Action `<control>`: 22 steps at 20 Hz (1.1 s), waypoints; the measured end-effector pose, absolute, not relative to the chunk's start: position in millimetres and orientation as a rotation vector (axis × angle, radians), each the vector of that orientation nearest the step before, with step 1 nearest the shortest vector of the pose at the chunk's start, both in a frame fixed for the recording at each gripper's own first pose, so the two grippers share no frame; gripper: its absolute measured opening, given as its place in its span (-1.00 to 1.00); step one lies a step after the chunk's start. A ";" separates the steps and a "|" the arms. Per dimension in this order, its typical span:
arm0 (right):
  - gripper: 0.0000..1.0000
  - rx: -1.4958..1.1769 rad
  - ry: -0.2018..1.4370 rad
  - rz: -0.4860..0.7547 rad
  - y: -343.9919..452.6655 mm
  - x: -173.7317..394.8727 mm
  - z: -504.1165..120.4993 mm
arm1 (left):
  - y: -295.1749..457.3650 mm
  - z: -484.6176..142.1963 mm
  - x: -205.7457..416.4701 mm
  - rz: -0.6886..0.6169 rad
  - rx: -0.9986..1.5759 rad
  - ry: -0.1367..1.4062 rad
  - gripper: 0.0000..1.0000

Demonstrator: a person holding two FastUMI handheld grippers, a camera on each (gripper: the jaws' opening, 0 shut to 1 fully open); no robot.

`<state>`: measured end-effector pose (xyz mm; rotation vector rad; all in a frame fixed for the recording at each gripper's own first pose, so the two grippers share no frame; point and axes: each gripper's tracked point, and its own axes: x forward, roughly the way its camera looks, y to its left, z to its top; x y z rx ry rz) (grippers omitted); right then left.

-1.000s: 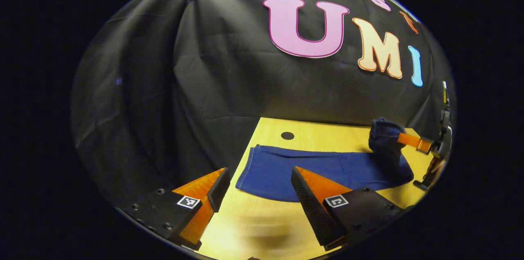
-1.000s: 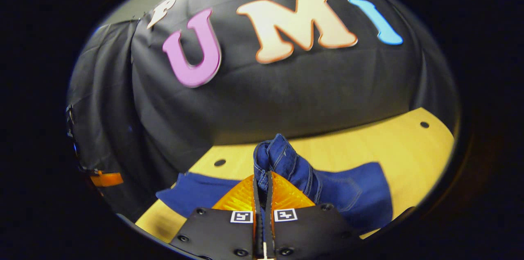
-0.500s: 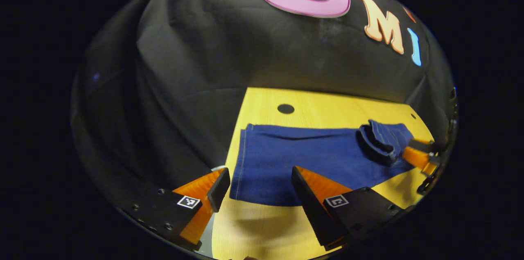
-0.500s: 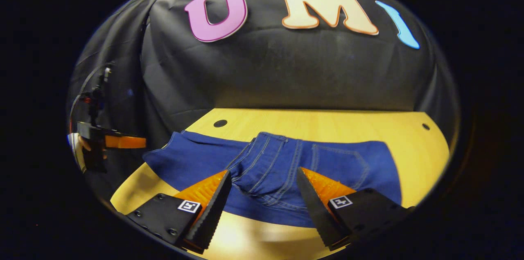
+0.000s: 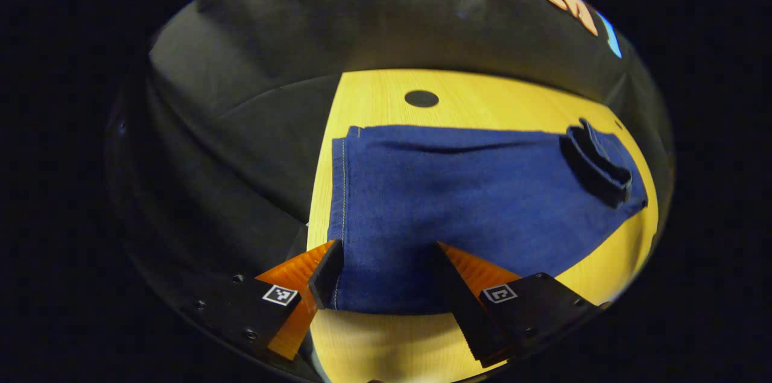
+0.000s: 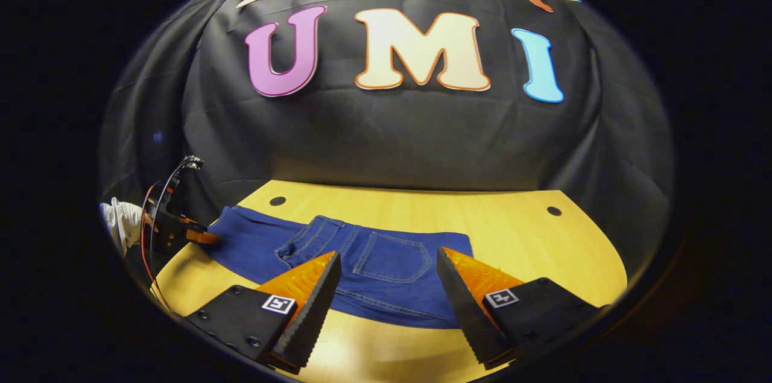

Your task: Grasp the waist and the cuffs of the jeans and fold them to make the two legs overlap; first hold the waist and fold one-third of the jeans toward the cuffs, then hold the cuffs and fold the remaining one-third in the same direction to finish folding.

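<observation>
Left gripper (image 5: 386,268) advanced; jaws straddle jeans (image 5: 470,190) cuffs.

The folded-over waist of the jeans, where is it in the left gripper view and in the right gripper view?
Left gripper view: the waist lies far right, on the far end of the jeans.
Right gripper view: the waist sits low at centre, just beyond the open right gripper.
Shared landmark: the dark hole in the table beyond the cuff end.
</observation>
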<state>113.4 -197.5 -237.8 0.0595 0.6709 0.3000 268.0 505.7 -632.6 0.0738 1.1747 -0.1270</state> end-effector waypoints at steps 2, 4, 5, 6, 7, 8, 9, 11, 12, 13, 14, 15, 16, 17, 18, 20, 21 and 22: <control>0.86 0.060 0.685 0.278 -206.3 113.3 -244.6 | 501.9 -632.2 270.2 -0.103 0.068 1.191 0.89; 0.96 0.046 0.699 0.277 -209.0 109.4 -250.5 | 501.6 -633.0 268.1 -0.129 0.091 1.211 0.74; 0.96 0.038 0.701 0.282 -209.3 108.0 -251.7 | 504.0 -634.7 272.2 -0.095 0.107 1.211 0.19; 0.96 0.031 0.703 0.289 -208.8 107.2 -253.2 | 505.1 -631.0 275.5 -0.051 0.097 1.191 -0.35; 0.86 0.031 0.705 0.294 -208.9 106.1 -252.6 | 504.4 -633.6 278.3 -0.024 0.084 1.173 -0.89; 0.96 0.034 0.704 0.298 -209.3 107.0 -252.1 | 504.2 -635.8 281.6 -0.021 0.080 1.167 -0.96; 0.87 0.037 0.700 0.302 -209.5 108.0 -250.0 | 506.0 -634.5 283.6 -0.020 0.068 1.153 -0.96; 0.97 0.042 0.682 0.308 -214.0 114.5 -244.6 | 504.3 -631.1 283.0 -0.019 0.047 1.153 -1.00; 0.97 0.041 0.675 0.304 -218.7 116.7 -242.9 | 503.3 -625.5 287.3 -0.010 0.026 1.128 -1.00; 0.96 0.042 0.670 0.299 -223.7 119.0 -240.4 | 501.8 -623.3 291.6 -0.017 0.006 1.096 -1.00; 0.99 0.043 0.665 0.295 -227.8 122.2 -240.6 | 502.8 -619.0 296.3 -0.013 -0.019 1.063 -1.00; 0.99 0.046 0.661 0.294 -230.5 124.4 -239.9 | 501.9 -619.1 299.1 -0.030 -0.034 1.042 -1.00; 0.96 0.050 0.664 0.297 -230.9 123.9 -240.8 | 506.5 -622.2 292.9 -0.026 -0.038 1.093 -1.00; 0.96 0.050 0.666 0.299 -231.6 124.2 -242.9 | 501.7 -620.8 295.4 -0.031 -0.052 1.095 -1.00; 0.96 0.047 0.668 0.302 -231.9 124.2 -245.5 | 501.4 -620.9 300.6 -0.032 -0.065 1.078 -1.00; 0.96 0.048 0.687 0.308 -231.0 118.8 -251.2 | 503.9 -625.8 296.4 -0.028 -0.074 1.115 -1.00; 0.99 0.047 0.696 0.312 -229.9 116.4 -253.3 | 503.0 -628.0 295.0 -0.033 -0.058 1.137 -1.00; 0.99 0.039 0.704 0.312 -231.1 114.2 -256.0 | 503.1 -629.8 297.0 -0.039 -0.037 1.149 -1.00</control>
